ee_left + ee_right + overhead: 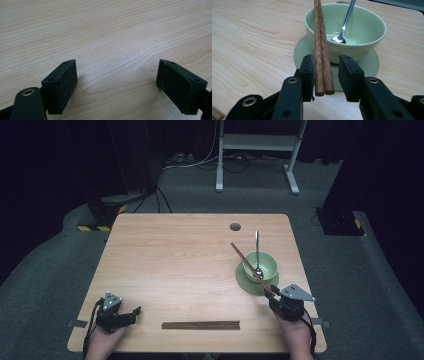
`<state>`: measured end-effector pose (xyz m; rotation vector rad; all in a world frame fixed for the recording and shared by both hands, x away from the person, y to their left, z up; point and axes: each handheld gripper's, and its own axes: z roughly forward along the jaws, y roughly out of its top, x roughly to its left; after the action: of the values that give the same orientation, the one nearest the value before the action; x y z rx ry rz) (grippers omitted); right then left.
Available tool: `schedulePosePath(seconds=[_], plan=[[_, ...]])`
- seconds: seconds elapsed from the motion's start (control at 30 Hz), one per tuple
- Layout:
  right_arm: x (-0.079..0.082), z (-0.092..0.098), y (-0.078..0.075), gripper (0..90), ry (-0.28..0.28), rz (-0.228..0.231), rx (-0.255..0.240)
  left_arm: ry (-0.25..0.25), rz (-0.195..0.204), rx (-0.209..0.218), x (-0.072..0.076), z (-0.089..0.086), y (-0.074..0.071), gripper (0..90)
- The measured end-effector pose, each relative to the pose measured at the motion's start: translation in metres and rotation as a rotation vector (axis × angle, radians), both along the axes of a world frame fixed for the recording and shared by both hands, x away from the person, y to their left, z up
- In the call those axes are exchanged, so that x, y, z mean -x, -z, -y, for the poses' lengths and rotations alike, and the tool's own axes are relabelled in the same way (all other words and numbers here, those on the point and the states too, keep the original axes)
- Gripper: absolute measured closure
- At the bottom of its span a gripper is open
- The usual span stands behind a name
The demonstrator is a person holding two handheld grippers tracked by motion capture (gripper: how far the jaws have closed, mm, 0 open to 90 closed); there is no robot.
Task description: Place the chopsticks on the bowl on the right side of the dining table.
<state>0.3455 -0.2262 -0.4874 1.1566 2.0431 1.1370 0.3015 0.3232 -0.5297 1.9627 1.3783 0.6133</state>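
A pale green bowl (260, 265) (362, 42) stands on a matching saucer (244, 279) (303, 51) at the table's right, with a metal spoon (257, 245) (344, 22) in it. A pair of brown chopsticks (246, 261) (320, 47) leans across the bowl's rim, its near end between the jaws of my right gripper (274, 298) (325, 66). The left pad lies against the sticks and a gap shows at the right pad, so it is open. My left gripper (131, 315) (116, 72) rests open at the front left over bare wood.
A second pair of brown chopsticks (201, 325) lies flat along the front edge of the wooden table (175, 255). A round cable hole (235, 226) sits near the far edge. Beyond the table stand a white frame (257, 142) and dark equipment on grey carpet.
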Motion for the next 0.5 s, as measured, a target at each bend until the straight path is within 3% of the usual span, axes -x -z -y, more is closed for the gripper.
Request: schedulePosePath(seconds=[0.3, 0.5], plan=[[-0.0023, 0.005, -0.0006, 59.3, 0.039, 0.004, 0.009, 0.035, -0.009, 0.0, -0.0019, 0.0002, -0.0002, 14.7], [-0.0037, 0.0084, 0.0006, 59.1, 0.065, 0.005, 0.006, 0.078, -0.051, -0.02, -0.009, 0.002, -0.0044, 14.6]])
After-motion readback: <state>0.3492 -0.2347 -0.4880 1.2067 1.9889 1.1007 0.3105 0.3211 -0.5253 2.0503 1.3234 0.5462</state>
